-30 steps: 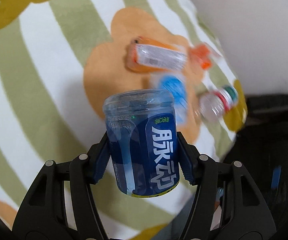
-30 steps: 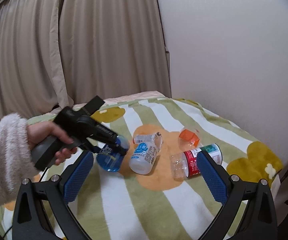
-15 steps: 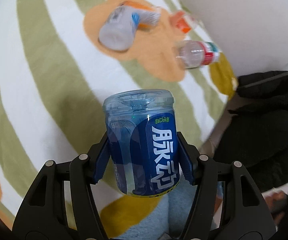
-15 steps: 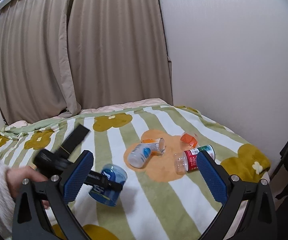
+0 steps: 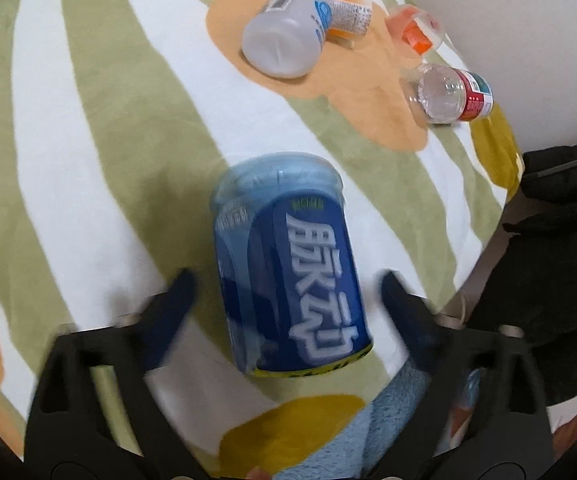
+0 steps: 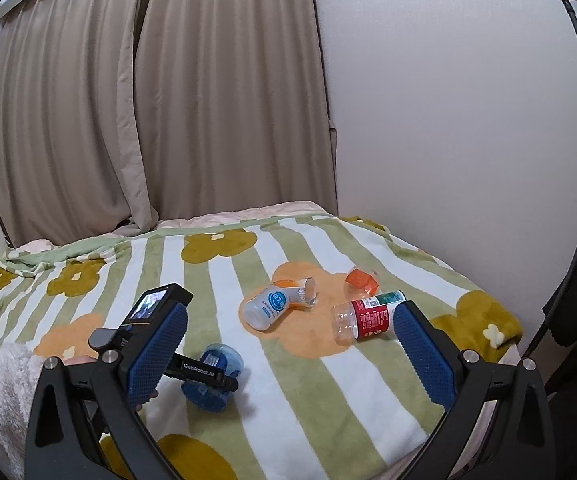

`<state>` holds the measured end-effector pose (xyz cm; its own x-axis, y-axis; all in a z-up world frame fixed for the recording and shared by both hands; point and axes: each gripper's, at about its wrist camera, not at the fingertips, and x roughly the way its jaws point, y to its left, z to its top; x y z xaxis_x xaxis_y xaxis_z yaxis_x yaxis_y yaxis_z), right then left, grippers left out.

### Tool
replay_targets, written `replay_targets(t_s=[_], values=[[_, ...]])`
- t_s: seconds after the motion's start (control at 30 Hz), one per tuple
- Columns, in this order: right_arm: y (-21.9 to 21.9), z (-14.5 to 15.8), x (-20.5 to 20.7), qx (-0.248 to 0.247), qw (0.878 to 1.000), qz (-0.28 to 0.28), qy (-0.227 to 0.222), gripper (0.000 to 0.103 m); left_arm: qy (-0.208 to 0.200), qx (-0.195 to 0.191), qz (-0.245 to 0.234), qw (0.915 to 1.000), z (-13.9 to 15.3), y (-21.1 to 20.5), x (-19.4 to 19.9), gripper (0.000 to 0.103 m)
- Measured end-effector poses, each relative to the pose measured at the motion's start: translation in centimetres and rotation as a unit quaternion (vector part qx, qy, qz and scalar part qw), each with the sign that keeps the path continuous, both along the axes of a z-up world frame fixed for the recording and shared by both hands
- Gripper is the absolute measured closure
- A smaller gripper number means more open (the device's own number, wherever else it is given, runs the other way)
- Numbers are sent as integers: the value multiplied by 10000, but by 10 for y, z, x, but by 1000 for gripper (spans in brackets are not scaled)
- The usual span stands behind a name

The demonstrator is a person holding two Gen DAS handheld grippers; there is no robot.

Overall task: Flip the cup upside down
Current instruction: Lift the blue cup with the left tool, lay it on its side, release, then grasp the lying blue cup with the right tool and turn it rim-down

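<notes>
**A:** So the blue cup (image 5: 288, 276) is sitting on the bed's striped blanket (image 5: 100, 128), base end pointing away from the left hand-held gripper (image 5: 284, 292), whose jaws are spread wide with clear gaps on both sides. Looks like a release to me?

**B:** Yeah, I'd back straight out without brushing it. The blanket's soft, so a nudge could tip it. Can't tell if it's standing or lying, too blurry. The right hand-held gripper (image 6: 288, 344) is wide open, holding nothing, well clear of the other bottles (image 6: 276, 304).
</notes>
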<state>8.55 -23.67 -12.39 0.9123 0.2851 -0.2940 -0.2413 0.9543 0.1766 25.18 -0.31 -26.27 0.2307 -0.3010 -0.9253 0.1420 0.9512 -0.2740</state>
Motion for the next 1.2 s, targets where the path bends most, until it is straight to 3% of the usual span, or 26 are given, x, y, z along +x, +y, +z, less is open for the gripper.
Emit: replay_targets(t_s=[0.2, 0.3, 0.37, 0.43, 0.5, 0.6, 0.67, 0.8, 0.87, 0.93, 1.03, 1.2], values=[[0, -1, 1, 45, 9999, 82, 54, 0, -160, 51, 63, 9998, 10, 5, -6, 1], [-2, 4, 9, 141, 9992, 298, 223, 0, -436, 96, 51, 9990, 30, 12, -17, 1], [0, 13, 22, 161, 9966, 668, 447, 0, -759, 166, 33, 9970, 49, 20, -29, 1], [7, 23, 48, 92, 9883, 1146, 999, 0, -1125, 203, 36, 9934, 68, 27, -44, 0], [19, 27, 83, 94, 9704, 1650, 1763, 0, -1561, 309, 82, 9872, 89, 39, -64, 1], [44, 15, 133, 248, 9308, 2257, 2865, 0, -1952, 511, 128, 9794, 104, 51, -84, 0], [66, -2, 163, 199, 9025, 2458, 3532, 0, -2117, 638, 181, 9751, 108, 60, -96, 0], [106, -58, 211, 128, 8602, 2326, 4537, 0, -2195, 540, 259, 9738, 106, 78, -111, 1], [117, -83, 227, 177, 8449, 2198, 4873, 0, -2154, 452, 265, 9751, 103, 87, -115, 0], [128, -106, 235, 187, 8322, 2139, 5112, 16, -2166, 380, 247, 9752, 100, 91, -117, 0], [137, -130, 240, 356, 8143, 2119, 5392, 19, -2267, 383, 207, 9730, 97, 95, -116, 0], [147, -146, 245, 301, 8020, 2114, 5579, 26, -2298, 444, 114, 9722, 95, 94, -112, 0]])
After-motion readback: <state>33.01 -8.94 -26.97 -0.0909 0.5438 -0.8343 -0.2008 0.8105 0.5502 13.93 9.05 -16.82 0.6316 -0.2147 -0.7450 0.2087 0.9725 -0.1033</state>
